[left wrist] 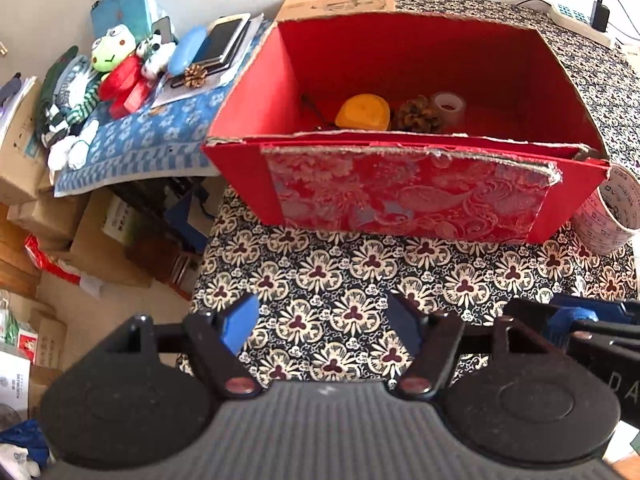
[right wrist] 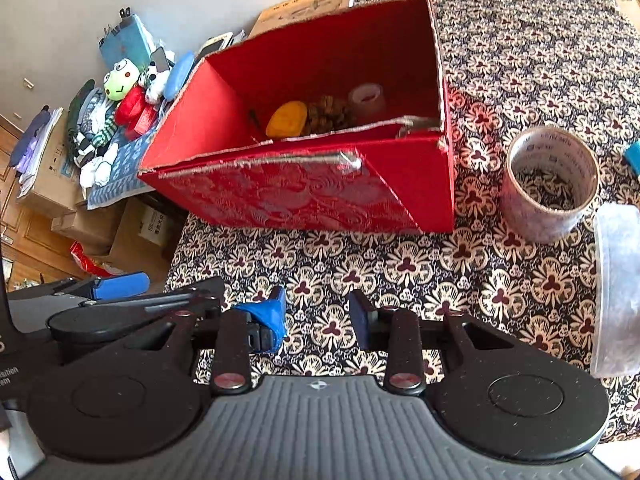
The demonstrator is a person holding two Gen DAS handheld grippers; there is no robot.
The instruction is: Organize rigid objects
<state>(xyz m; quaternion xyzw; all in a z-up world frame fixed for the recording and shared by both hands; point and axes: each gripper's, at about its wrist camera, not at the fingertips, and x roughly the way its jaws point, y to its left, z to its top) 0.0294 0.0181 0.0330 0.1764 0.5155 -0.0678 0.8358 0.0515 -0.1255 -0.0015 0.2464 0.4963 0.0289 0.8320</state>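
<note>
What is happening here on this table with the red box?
A person holds two grippers over a table with a dark floral cloth, sorting rigid things into an open red cardboard box. Inside it already lie a yellow-orange rounded object, a brown pine cone and a small clear tape roll. A large printed tape roll stands outside, to the box's right. The left gripper and right gripper are both open and empty, hanging in front of the box.

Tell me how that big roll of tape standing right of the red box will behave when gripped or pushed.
The tape roll stands on its flat end, so it probably slides rather than rolls if pushed. It is a hollow ring, likely light and fairly stiff. Tipped onto its side, it would likely roll across the patterned cloth. Its glossy wall may be slippery to the fingers.
</note>
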